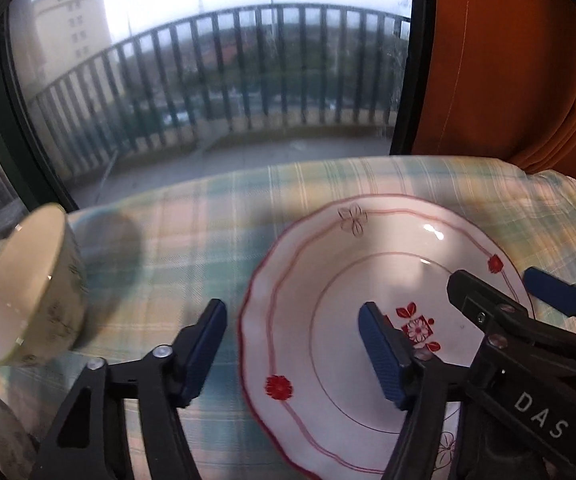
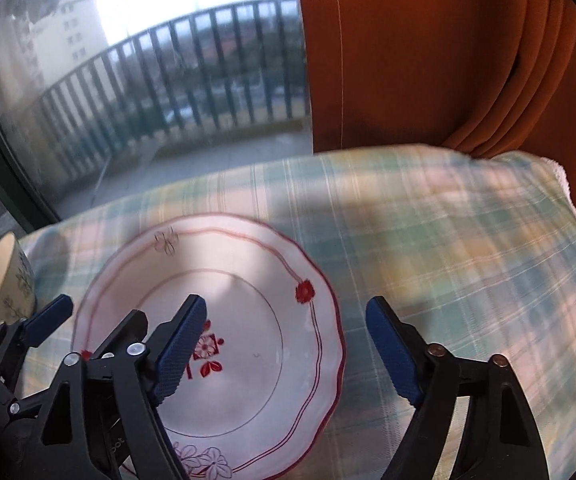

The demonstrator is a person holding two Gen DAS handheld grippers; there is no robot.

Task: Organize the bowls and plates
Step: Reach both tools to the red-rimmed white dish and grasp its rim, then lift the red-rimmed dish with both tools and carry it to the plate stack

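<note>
A white plate (image 1: 327,280) with red rim lines and red flowers lies on the plaid cloth; it also shows in the right wrist view (image 2: 248,304). A cream bowl (image 1: 28,292) with green sprigs stands at the far left, apparently stacked on another bowl; it shows small in the right wrist view (image 2: 2,284). My left gripper (image 1: 293,350) is open and straddles the plate's left rim. My right gripper (image 2: 288,356) is open and straddles the plate's right rim. Each gripper shows in the other's view, the right one (image 1: 507,292) and the left one (image 2: 100,324). Neither holds anything.
The table is covered by a green, yellow and pink plaid cloth (image 2: 467,260). A glass balcony door (image 1: 216,80) with a dark frame and railing outside stands behind it. An orange curtain (image 2: 427,52) hangs at the back right, touching the table's far edge.
</note>
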